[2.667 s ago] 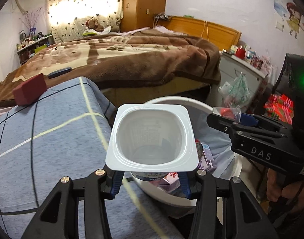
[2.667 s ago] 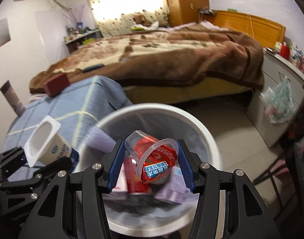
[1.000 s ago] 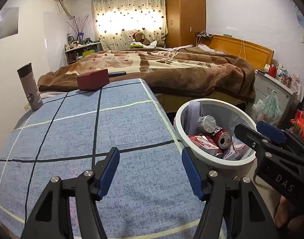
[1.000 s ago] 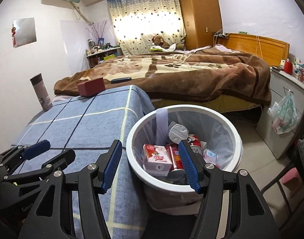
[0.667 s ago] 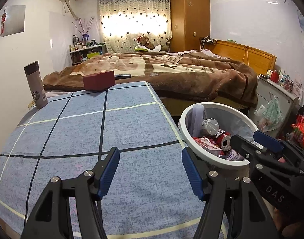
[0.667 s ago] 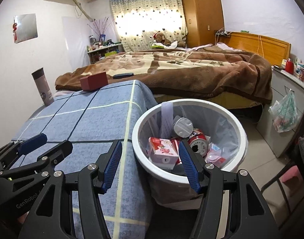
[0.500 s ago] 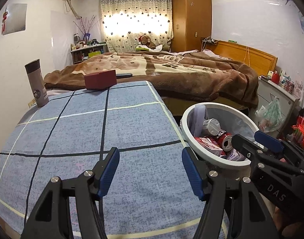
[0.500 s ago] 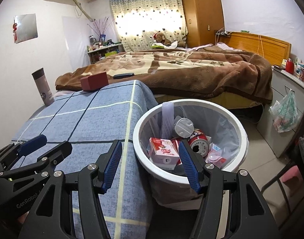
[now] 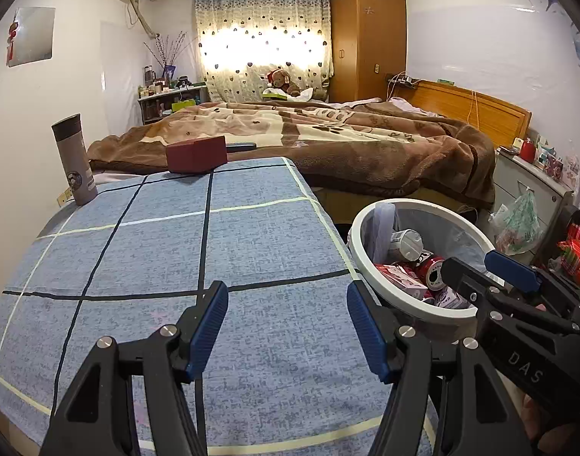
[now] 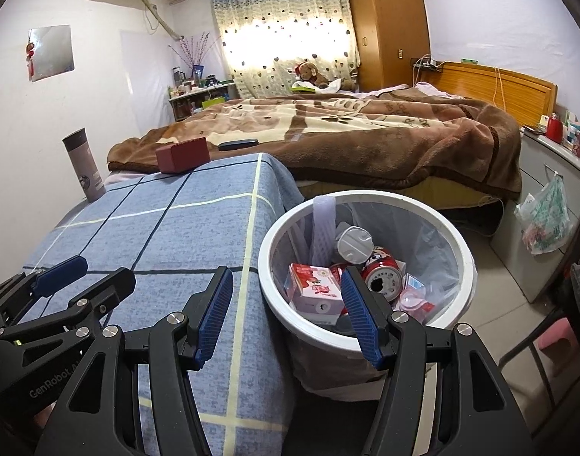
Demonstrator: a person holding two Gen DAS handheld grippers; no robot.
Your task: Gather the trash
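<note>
Both claws empty: left claw (image 9: pixel 286 325) and right claw (image 10: pixel 286 313) spread wide, nothing between the pads; trash sits in the white bin (image 10: pixel 369 338) beside the tabletop (image 9: pixel 168 250): red can (image 10: pixel 383 275), pink carton (image 10: pixel 314 292), a cup. Tabletop looks cleared of trash; only a flask (image 9: pixel 75 159) and red box (image 9: pixel 196 154) left, so collecting seems about finished. Right view looks down into the bin; left view shows more tabletop, bin partly behind the right claw.

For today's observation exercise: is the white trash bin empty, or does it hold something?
Holds trash. The white trash bin contains a red can, a pink carton and other wrappers.
</note>
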